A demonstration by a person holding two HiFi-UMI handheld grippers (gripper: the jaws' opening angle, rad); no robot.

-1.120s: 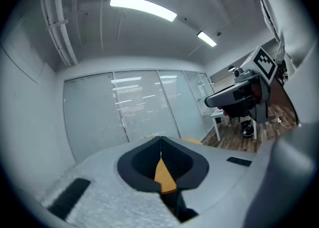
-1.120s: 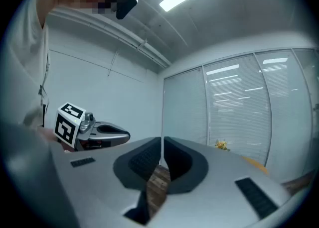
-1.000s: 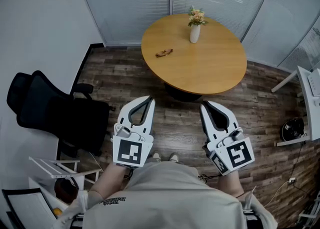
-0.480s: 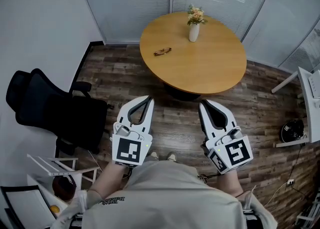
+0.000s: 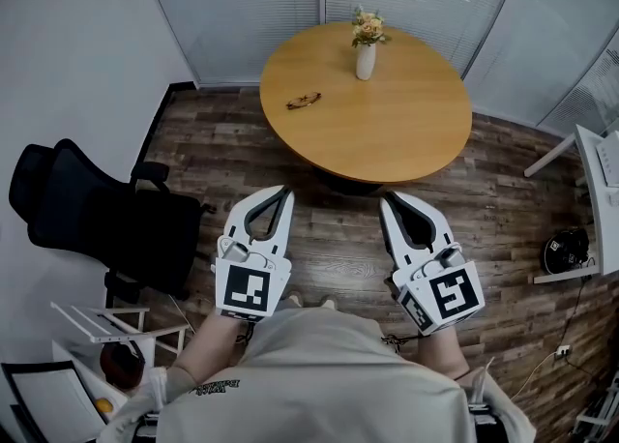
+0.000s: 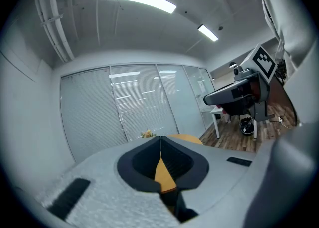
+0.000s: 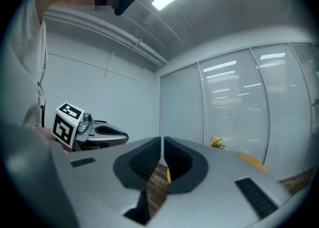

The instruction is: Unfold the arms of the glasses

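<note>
Approach step: the left hand-held gripper [image 5: 286, 191] and right hand-held gripper [image 5: 386, 198] are closed, empty. Small brown glasses [image 5: 303, 101] lie well ahead on the round wooden worktop [image 5: 397, 132]; reach there next.

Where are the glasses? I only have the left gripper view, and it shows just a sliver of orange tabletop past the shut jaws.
Observer: In the head view, the glasses lie on the round table, near its left edge.
Operator: Is the right gripper holding anything?
Observer: No. The right gripper has its jaws together with nothing between them.
Operator: How close are the grippers to the table?
Observer: Both it and the left gripper are over the wooden floor, short of the table's near edge.
Operator: Anything on my left?
Observer: A black office chair stands there, clear of the left gripper.
</note>
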